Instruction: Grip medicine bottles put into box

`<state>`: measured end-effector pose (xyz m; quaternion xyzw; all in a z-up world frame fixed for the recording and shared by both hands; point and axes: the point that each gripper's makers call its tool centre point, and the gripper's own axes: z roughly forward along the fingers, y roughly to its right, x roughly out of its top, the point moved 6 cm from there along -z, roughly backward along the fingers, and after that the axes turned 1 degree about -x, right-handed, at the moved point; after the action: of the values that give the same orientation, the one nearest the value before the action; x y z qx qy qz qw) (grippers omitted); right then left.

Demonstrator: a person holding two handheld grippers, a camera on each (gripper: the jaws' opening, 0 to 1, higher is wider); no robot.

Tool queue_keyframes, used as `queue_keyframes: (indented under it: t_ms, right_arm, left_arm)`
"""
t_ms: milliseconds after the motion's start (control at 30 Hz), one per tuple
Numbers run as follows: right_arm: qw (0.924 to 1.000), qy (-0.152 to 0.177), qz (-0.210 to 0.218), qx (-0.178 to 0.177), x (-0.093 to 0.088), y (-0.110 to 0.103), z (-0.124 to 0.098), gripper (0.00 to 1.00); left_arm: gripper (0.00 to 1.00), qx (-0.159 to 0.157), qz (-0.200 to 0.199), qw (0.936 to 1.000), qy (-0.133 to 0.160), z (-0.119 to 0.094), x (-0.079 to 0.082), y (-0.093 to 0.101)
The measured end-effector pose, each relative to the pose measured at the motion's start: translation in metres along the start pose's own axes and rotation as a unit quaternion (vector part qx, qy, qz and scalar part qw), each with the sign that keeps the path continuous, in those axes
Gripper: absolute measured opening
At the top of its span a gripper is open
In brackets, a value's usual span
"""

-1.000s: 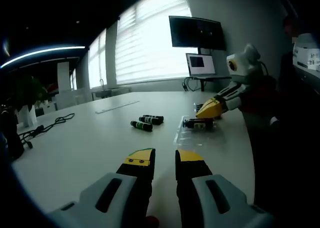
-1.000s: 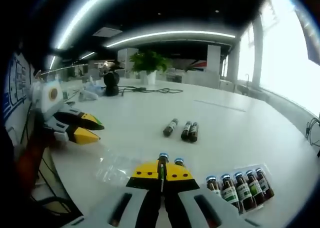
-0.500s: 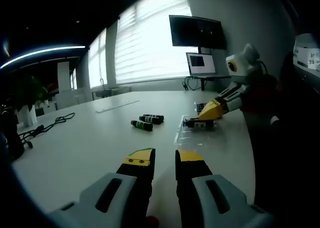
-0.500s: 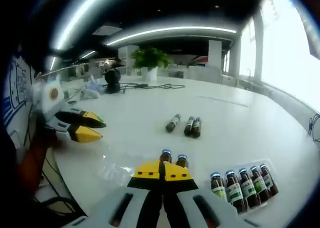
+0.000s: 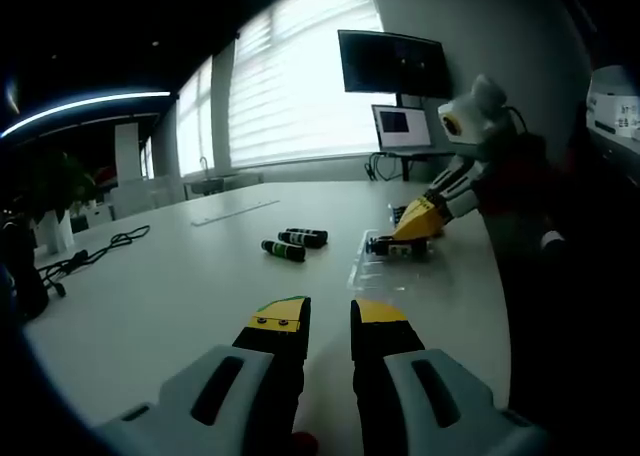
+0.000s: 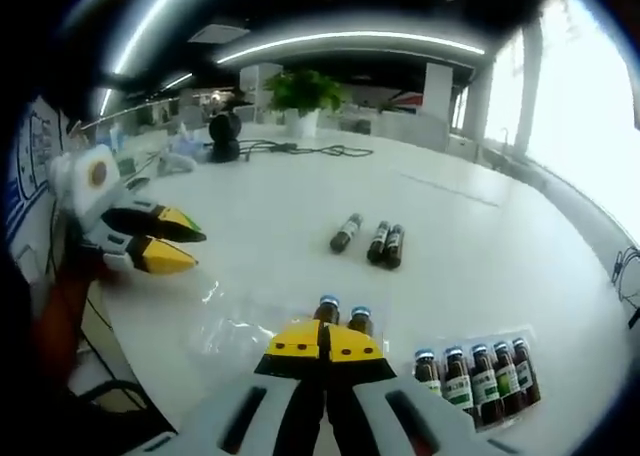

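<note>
The left tongs point(image 5: 329, 316) hover low over the bare white table point(image 5: 170, 276), jaws parted a little with nothing between them, and they show at the left of the right gripper view point(image 6: 168, 238) with their yellow tips apart. Taking the clear plastic tray point(image 6: 250, 321) as the landmark: the left tongs are to its left and apart from it, while the right tongs point(image 6: 322, 339) are at its near edge, jaws pressed together with no gap showing. 2 blue-capped medicine bottles point(image 6: 341, 314) stand in the tray just beyond those tips; whether the tips still pinch one of them cannot be told from here. Beyond the tray, toward the middle of the table, 3 loose bottles point(image 6: 368, 240) lie on their sides, 1 slightly apart from the other 2. To the right of the tray, a second clear pack holds a row of 5 bottles point(image 6: 472, 373), upright and side by side. By the look of it the task is well along: the row of 5 is filled, 2 more are placed in the tray, and the 3 lying bottles remain to be gripped and boxed.
</note>
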<state>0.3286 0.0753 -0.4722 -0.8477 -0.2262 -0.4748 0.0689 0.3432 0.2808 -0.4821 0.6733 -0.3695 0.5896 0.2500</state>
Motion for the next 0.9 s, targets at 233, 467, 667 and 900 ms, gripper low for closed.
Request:
queue_keyframes:
  t_ms: [233,467,667,900]
  right_arm:
    - [0.9999,-0.006,0.0,0.012,-0.001,0.0,0.0,0.0]
    - [0.9998,-0.006,-0.007,0.018,-0.004,0.002,0.001,0.0]
    - [0.9998,-0.007,-0.008,0.019,-0.004,0.001,0.0,0.0]
    - [0.9992,0.031,-0.016,0.017,-0.002,0.003,-0.004,0.0]
  left_arm:
    - [0.1,0.0,-0.001,1.0,0.001,0.0,0.0,0.0]
    - [0.1,0.0,0.0,1.0,0.001,0.0,0.0,0.001]
    - [0.1,0.0,0.0,1.0,0.0,0.001,0.0,0.001]
    - [0.1,-0.001,0.0,1.0,0.001,0.001,0.0,0.001]
